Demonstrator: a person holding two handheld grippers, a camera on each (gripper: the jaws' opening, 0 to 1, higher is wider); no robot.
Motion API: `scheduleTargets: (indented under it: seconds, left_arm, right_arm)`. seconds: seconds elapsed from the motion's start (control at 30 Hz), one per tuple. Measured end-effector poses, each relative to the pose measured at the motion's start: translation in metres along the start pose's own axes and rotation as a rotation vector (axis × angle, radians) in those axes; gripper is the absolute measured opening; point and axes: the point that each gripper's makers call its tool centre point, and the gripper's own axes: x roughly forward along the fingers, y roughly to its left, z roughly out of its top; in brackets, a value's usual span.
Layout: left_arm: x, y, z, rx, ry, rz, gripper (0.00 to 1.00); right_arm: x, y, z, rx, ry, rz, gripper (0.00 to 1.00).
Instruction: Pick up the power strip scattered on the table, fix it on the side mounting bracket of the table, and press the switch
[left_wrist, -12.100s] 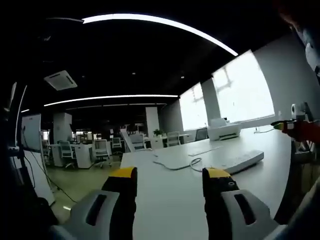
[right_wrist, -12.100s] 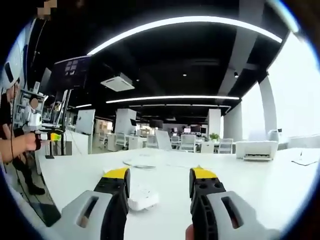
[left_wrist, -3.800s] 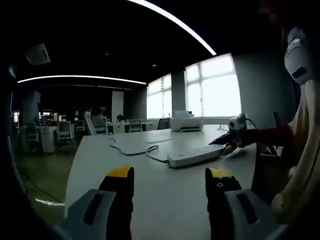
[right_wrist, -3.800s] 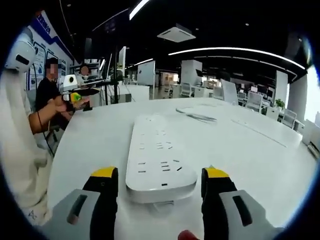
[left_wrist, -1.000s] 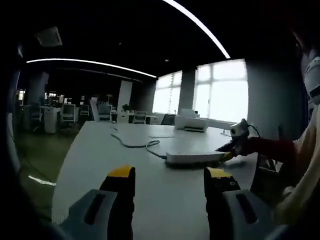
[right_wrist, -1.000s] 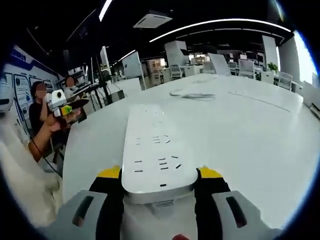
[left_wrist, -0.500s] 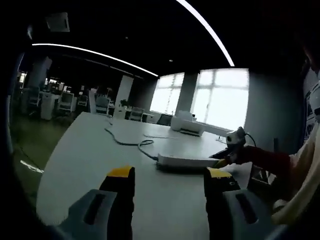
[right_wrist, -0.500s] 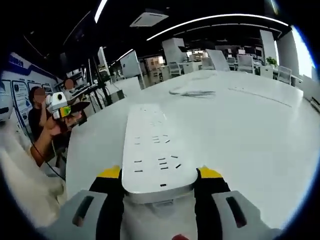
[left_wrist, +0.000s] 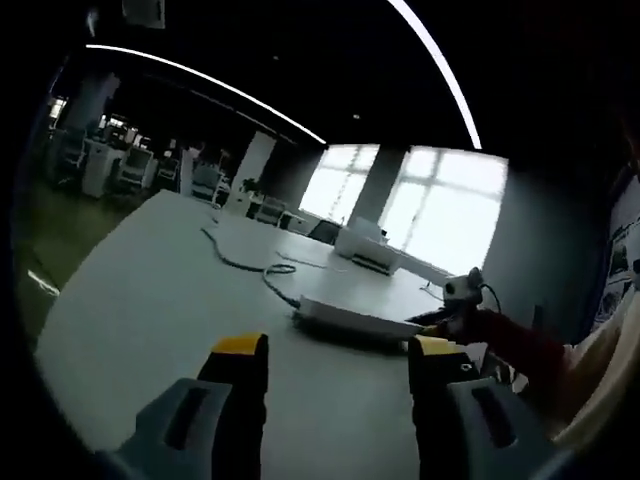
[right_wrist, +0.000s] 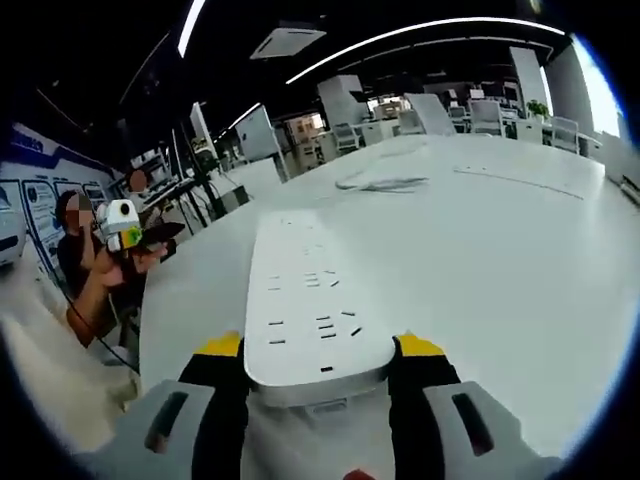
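Right gripper (right_wrist: 318, 352) had its two yellow-tipped jaws closed on the near end of the power strip (right_wrist: 308, 295), one jaw against each long side. From that grip the strip's long axis ran straight ahead, away from the camera, over the white table (right_wrist: 520, 260). It looked raised off the table surface, though the right gripper view did not settle that; in the left gripper view the strip (left_wrist: 345, 321) appeared slightly above the tabletop with a shadow beneath. Its cord (left_wrist: 245, 264) trailed away across the table from the far end.

Left gripper (left_wrist: 340, 352) held nothing, its jaws standing wide apart, and the strip lay ahead of it and slightly to the right, crossways to its line of sight. So the right gripper was the one in charge of the strip, with the left free to steady it.

The strip was a long white flat bar with rounded corners and rows of small dark socket slots on its top face. No switch could be made out, and the side bracket could not be picked out in either view
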Motion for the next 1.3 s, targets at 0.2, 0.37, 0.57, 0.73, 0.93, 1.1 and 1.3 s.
scheduleTargets:
  seconds: [0.2,0.37,0.57,0.73,0.93,1.1,1.3]
  left_arm:
    - [0.005,-0.001,0.001,-0.196,0.003,-0.034,0.63]
    - [0.013,-0.002,0.001,-0.286,0.0,-0.031,0.67]
    - [0.022,0.002,-0.002,-0.356,0.011,-0.012,0.67]
    - [0.032,-0.001,0.001,-0.402,0.006,-0.009,0.67]
    - [0.046,-0.006,0.001,-0.471,-0.013,-0.015,0.66]
    - [0.054,-0.01,-0.004,-0.512,-0.013,-0.021,0.66]
    - [0.06,-0.013,-0.004,-0.566,-0.021,-0.03,0.66]
  right_arm:
    - [0.0,0.0,0.0,-0.004,-0.002,-0.003,0.51]
    - [0.0,0.0,0.0,-0.007,-0.002,-0.008,0.51]
    - [0.0,0.001,-0.001,-0.009,-0.001,-0.024,0.51]
    - [0.0,0.001,-0.002,-0.002,-0.001,-0.03,0.51]
    - [0.0,0.001,-0.002,-0.004,-0.001,-0.033,0.51]
    - [0.0,0.001,-0.002,-0.005,0.0,-0.034,0.51]
    - [0.0,0.001,-0.001,-0.002,0.005,-0.034,0.51]
